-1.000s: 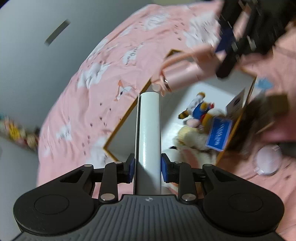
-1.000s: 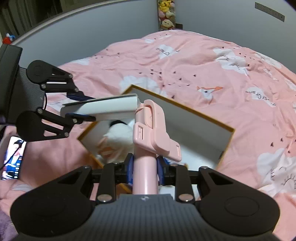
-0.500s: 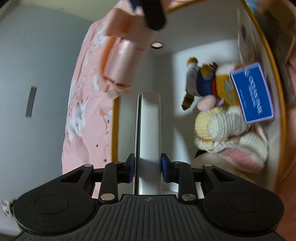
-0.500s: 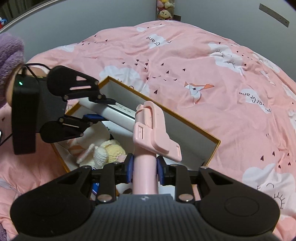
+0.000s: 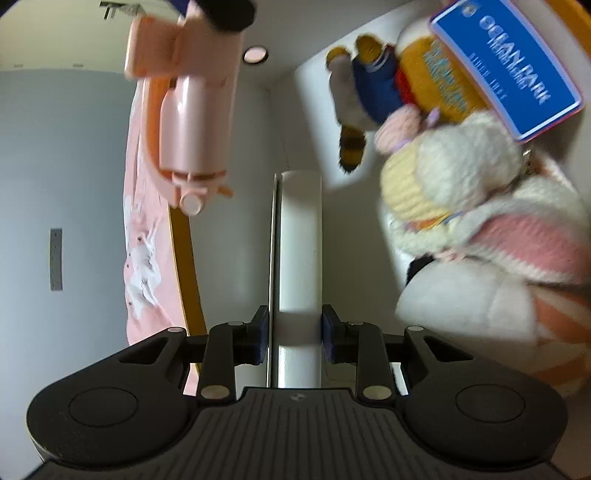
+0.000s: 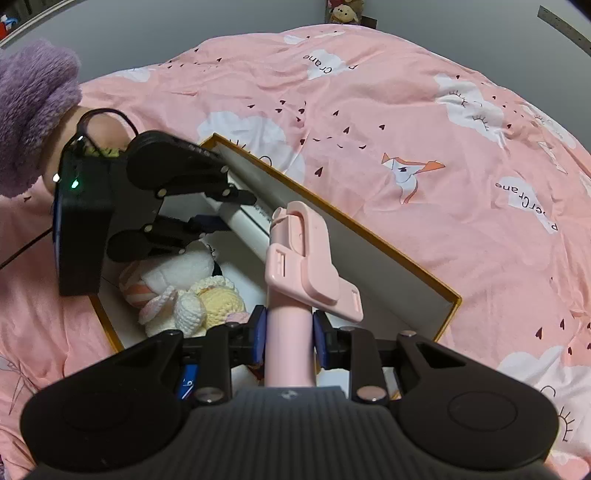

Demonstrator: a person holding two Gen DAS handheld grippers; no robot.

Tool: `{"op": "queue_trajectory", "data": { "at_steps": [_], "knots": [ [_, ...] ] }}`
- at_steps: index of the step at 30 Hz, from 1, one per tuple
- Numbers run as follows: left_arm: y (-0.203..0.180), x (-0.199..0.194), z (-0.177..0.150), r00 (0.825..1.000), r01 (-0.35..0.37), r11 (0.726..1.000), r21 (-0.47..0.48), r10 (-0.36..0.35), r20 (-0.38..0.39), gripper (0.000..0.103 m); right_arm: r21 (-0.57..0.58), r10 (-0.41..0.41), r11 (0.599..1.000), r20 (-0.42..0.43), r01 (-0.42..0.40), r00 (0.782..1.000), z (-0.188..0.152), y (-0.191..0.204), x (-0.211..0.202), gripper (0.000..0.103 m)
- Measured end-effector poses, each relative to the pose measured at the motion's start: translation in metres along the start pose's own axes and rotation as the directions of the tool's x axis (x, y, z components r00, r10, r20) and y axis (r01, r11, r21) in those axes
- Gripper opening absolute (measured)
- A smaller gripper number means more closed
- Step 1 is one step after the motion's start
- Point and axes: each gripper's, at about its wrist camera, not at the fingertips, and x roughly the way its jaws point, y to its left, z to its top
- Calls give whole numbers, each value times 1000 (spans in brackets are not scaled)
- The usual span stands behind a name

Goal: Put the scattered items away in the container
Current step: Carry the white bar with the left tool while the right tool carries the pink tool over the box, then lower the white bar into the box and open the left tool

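Observation:
My left gripper point(image 5: 294, 334) is shut on a white flat bar-shaped device point(image 5: 298, 258) and holds it inside the gold-rimmed white box point(image 6: 388, 284), along its far wall; it also shows in the right wrist view point(image 6: 221, 218). My right gripper point(image 6: 289, 338) is shut on a pink selfie-stick handle with a phone clamp point(image 6: 301, 266), above the box's near side; the stick shows in the left wrist view point(image 5: 192, 122). Crocheted plush toys point(image 6: 192, 295) lie in the box, with a blue tag point(image 5: 506, 70).
The box sits on a pink bedspread point(image 6: 443, 147) with cloud prints. A grey wall point(image 5: 62, 184) stands behind the bed. A purple fuzzy sleeve point(image 6: 33, 118) covers the left arm. Plush toys point(image 6: 345, 7) sit at the far wall.
My left gripper has gone deeper into the box with the white device, close to the plush toys. My right gripper with the pink stick has come nearer over the box.

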Motion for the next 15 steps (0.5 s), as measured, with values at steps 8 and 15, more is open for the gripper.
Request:
{"op": "queue_trajectory", "data": {
  "at_steps": [8,15],
  "knots": [
    [12,7,-2,995,88,991,-102,-92,-38,36,-10,-1,1000,-16,1,1000,2,1,8,29],
    [35,12,-6,981,163,954,-251,-185,-66,51,-13,4,1000,-23,-4,1000,0,2,10,29]
  ]
}}
